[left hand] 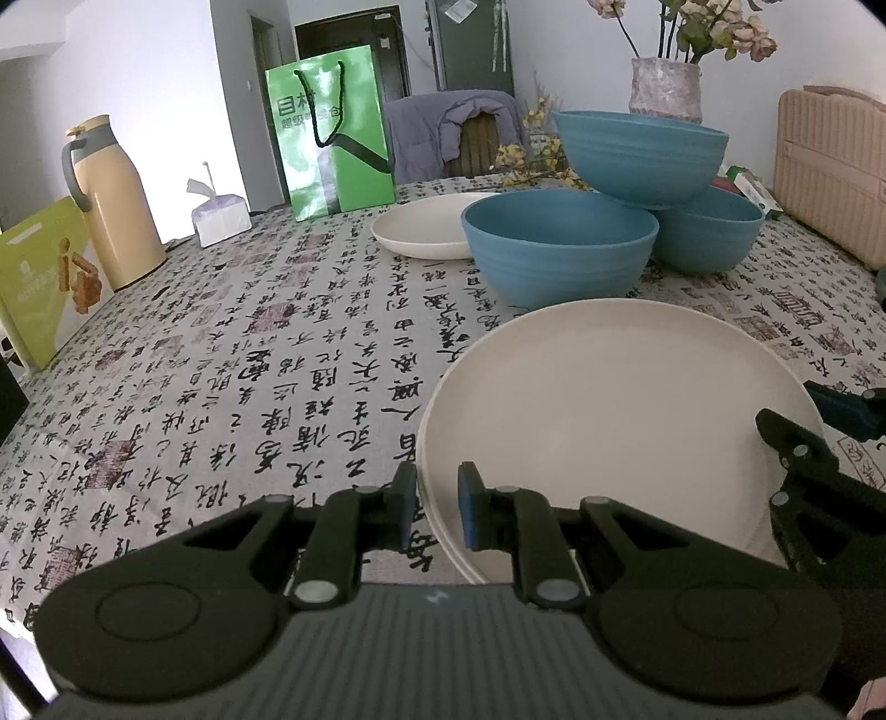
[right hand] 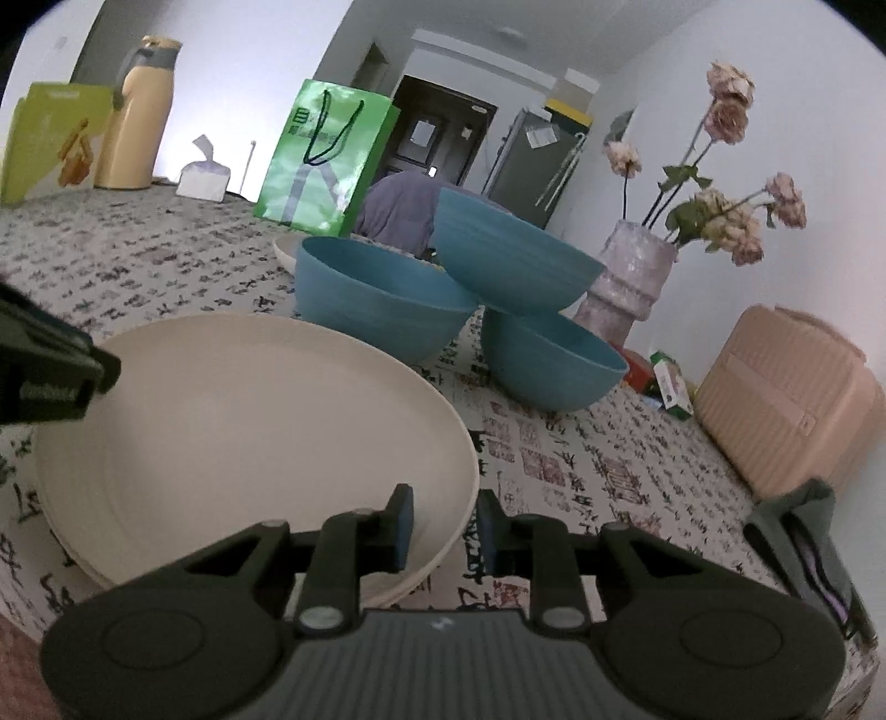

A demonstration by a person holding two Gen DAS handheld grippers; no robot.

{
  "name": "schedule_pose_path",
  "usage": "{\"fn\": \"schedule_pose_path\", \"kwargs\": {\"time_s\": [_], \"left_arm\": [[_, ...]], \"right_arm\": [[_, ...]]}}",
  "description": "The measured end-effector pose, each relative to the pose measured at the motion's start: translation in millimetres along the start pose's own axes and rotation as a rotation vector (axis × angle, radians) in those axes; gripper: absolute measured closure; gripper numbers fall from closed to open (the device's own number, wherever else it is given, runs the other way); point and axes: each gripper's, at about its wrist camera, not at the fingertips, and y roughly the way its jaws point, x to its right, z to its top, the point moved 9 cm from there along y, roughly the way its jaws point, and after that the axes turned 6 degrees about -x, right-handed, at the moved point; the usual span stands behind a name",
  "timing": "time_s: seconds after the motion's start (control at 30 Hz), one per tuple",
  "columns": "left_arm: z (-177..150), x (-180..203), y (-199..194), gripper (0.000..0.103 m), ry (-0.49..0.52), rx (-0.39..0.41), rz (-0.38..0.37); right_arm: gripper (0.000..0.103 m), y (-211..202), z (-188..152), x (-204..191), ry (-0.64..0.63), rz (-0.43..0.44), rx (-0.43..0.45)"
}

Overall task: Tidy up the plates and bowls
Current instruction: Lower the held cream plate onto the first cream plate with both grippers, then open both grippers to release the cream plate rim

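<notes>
- Cream plate stack (left hand: 620, 421) lies on the counter (left hand: 249, 354), before the blue bowls (left hand: 559, 243).
- Left hand-held gripper (left hand: 437, 512): narrow jaws straddling the stack's left rim; actual clamping cannot be told.
- Right hand-held gripper (right hand: 443, 529): jaws parted, straddling the right rim, pads clear.

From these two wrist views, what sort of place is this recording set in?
Most likely a home dining area. A table under a calligraphy-print tablecloth carries blue bowls, a cream plate and a vase of dried flowers; behind it stand a chair draped with a jacket and what looks like a fridge.
</notes>
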Motion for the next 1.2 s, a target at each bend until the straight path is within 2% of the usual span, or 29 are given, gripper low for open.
{"fn": "schedule_pose_path", "kwargs": {"time_s": [0.17, 0.23, 0.3, 0.37, 0.4, 0.57, 0.63, 0.67, 0.7, 0.73, 0.9, 1.2], "left_arm": [[0, -2, 0, 0.086, -0.01, 0.0, -0.021], [1, -5, 0, 0.081, -0.027, -0.003, -0.046], [4, -9, -4, 0.07, -0.043, 0.012, -0.062], [8, -12, -10, 0.052, -0.05, 0.045, -0.059], [11, -14, -13, 0.048, -0.049, 0.059, -0.056], [22, -25, -26, 0.024, -0.057, 0.12, -0.058], [25, -29, -31, 0.019, -0.058, 0.143, -0.066], [27, -30, -33, 0.011, -0.054, 0.154, -0.074], [28, -32, -35, 0.005, -0.055, 0.163, -0.08], [30, -34, -37, 0.0, -0.063, 0.175, -0.087], [40, -45, -42, 0.0, -0.089, 0.177, -0.097], [65, -66, -46, 0.0, -0.118, 0.202, -0.104]], "right_arm": [[0.077, 0, 1, 2, 0.005, 0.02, -0.002], [0.069, -2, 1, 6, 0.047, 0.077, -0.003], [0.061, -5, 3, 12, 0.106, 0.147, 0.003], [0.043, -8, 6, 18, 0.151, 0.188, 0.013], [0.032, -9, 8, 20, 0.166, 0.206, 0.018], [0.016, -18, 18, 31, 0.233, 0.284, 0.05], [0.013, -20, 23, 35, 0.252, 0.299, 0.065], [0.009, -21, 25, 38, 0.264, 0.308, 0.071], [0.0, -22, 26, 40, 0.275, 0.318, 0.077], [0.0, -24, 28, 42, 0.288, 0.331, 0.086], [0.0, -20, 38, 46, 0.321, 0.379, 0.069], [0.0, -12, 64, 53, 0.357, 0.395, 0.069]]}}
